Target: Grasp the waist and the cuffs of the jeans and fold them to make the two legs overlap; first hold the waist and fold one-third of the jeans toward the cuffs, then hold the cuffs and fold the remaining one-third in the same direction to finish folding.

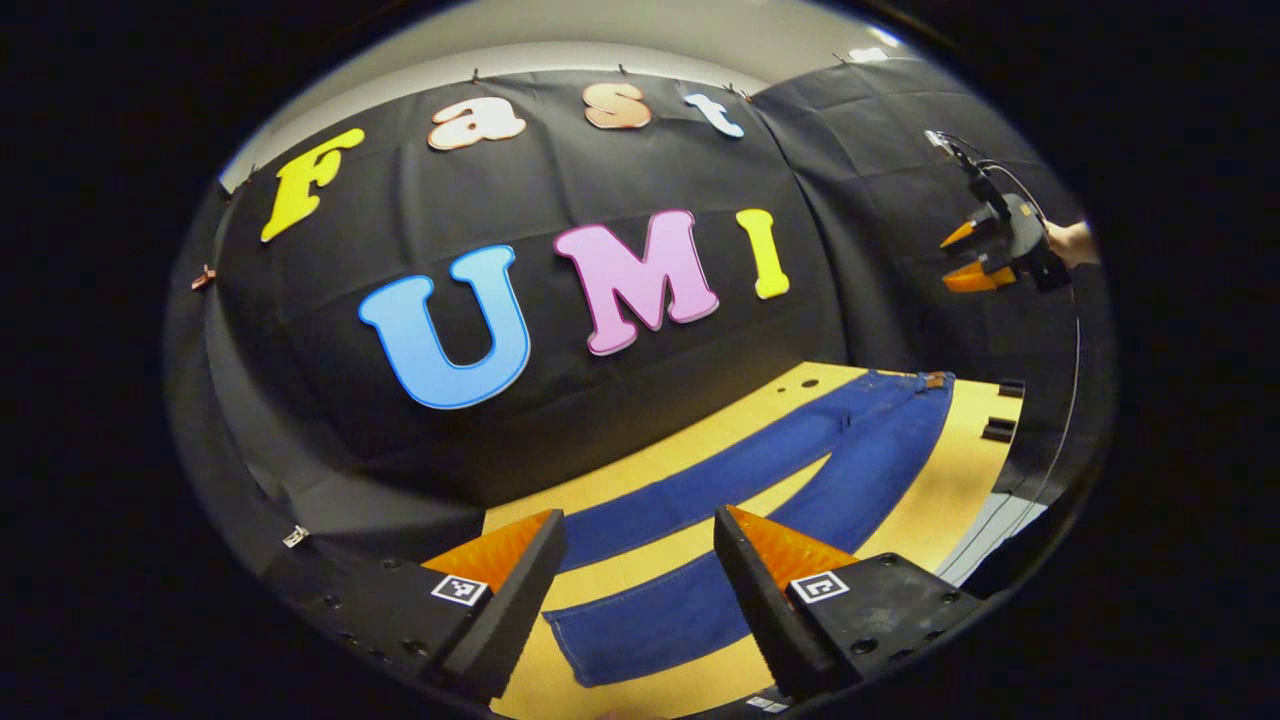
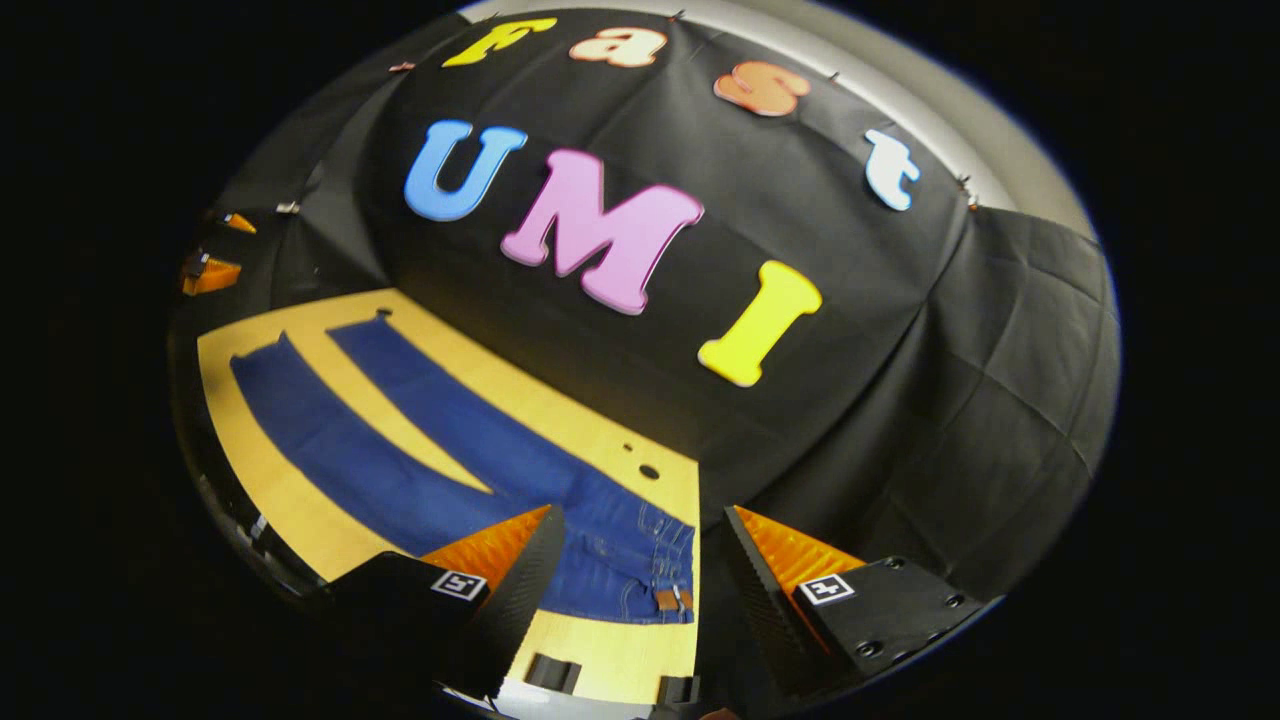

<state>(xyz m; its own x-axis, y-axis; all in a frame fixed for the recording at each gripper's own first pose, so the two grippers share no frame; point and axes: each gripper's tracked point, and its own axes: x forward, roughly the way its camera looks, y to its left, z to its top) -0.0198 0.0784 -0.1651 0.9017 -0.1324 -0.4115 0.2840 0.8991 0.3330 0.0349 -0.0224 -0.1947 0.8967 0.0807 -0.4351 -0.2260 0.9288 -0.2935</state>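
Observation:
Blue jeans (image 1: 780, 480) lie flat on the wooden table (image 1: 960, 490), legs spread apart in a V. In the left gripper view the near cuff (image 1: 620, 640) is just below and ahead of my left gripper (image 1: 640, 560), which hangs open above it, holding nothing. The waist (image 1: 925, 380) is at the far end. In the right gripper view the waist (image 2: 650, 590) with a brown patch lies under my right gripper (image 2: 640, 560), open and raised above it. The jeans legs (image 2: 400, 440) run away toward the cuffs. The right gripper (image 1: 965, 255) also shows far off, held by a hand.
Black cloth walls close the table on the far side and at both ends. Two small holes (image 2: 640, 465) mark the tabletop near the waist. Black brackets (image 1: 1000, 425) sit at the table's waist-end edge. The left gripper (image 2: 215, 255) shows far off past the cuffs.

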